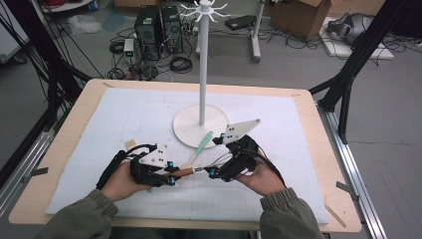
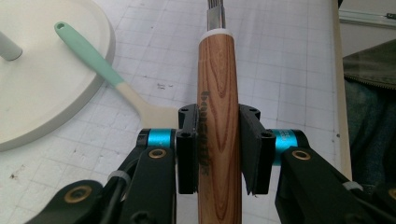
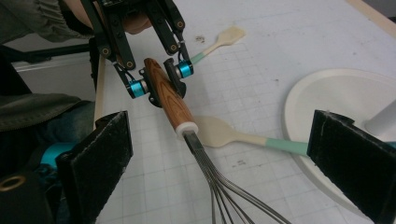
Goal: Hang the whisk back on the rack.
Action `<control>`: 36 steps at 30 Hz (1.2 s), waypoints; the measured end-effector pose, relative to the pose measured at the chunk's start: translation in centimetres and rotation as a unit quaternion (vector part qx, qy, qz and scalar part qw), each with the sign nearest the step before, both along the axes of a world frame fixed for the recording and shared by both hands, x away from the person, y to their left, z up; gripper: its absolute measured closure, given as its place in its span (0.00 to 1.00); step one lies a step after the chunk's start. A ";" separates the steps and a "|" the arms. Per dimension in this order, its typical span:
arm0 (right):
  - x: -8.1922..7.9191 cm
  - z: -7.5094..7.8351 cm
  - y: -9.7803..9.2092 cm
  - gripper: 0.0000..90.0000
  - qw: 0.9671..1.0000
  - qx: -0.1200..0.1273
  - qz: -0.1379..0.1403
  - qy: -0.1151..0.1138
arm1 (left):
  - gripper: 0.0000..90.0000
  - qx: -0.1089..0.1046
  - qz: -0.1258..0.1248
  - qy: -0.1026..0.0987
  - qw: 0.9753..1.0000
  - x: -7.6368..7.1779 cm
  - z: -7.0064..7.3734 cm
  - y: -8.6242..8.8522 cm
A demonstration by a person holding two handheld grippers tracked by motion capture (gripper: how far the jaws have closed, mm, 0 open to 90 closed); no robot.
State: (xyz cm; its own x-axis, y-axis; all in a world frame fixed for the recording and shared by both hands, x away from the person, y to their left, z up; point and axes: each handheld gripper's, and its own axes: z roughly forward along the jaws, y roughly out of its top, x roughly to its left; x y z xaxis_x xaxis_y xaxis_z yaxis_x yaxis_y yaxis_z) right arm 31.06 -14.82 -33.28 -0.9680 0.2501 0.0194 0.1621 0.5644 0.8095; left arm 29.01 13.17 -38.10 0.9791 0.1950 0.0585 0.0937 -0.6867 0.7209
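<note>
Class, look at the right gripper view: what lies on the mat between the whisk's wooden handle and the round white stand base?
A mint-handled spatula lies there, its cream blade beside the whisk's wooden handle and its handle reaching onto the stand base.

whisks: one, the wooden-handled whisk (image 3: 169, 100) | spatulas: two on the mat, a mint-handled spatula (image 3: 243, 136) at 6 o'clock of the stand base, a second spatula (image 3: 219, 40) at 9 o'clock of the left gripper | stands: one white hook stand (image 1: 201, 64) | grippers: two, left gripper (image 1: 169, 174), right gripper (image 1: 215, 158)
</note>
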 end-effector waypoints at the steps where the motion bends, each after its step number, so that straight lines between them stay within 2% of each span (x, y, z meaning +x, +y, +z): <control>1: 0.0 -0.1 0.2 0.06 1.000 -0.003 0.001 0.000 | 0.78 0.000 -0.001 0.000 1.000 0.0 0.0 0.0; 18: 0.1 -0.8 2.4 0.07 0.999 -0.023 0.026 0.007 | 0.78 0.000 -0.003 0.003 1.000 0.0 0.0 -0.4; 25: 0.0 -1.2 3.1 0.08 0.999 -0.038 0.037 0.013 | 0.78 0.000 -0.004 0.002 1.000 -0.1 0.0 -0.6; 26: 0.0 -1.3 3.2 0.10 0.998 -0.040 0.039 0.012 | 0.78 0.002 -0.004 0.002 1.000 0.0 0.0 -0.6; 28: 0.1 -1.4 3.3 0.24 0.998 -0.042 0.048 0.018 | 0.78 0.001 -0.004 0.003 1.000 0.0 0.0 -0.7; 30: 0.0 -1.5 3.5 0.19 0.997 -0.047 0.054 0.018 | 0.78 0.003 -0.004 0.002 1.000 0.0 0.0 -0.7; 34: 0.1 -1.9 3.9 0.20 0.997 -0.054 0.055 0.025 | 0.78 0.000 -0.002 0.004 1.000 -0.1 -0.1 -0.8; 36: 0.1 -2.0 4.0 0.21 0.996 -0.058 0.057 0.022 | 0.78 0.001 -0.003 0.003 1.000 0.0 -0.1 -0.7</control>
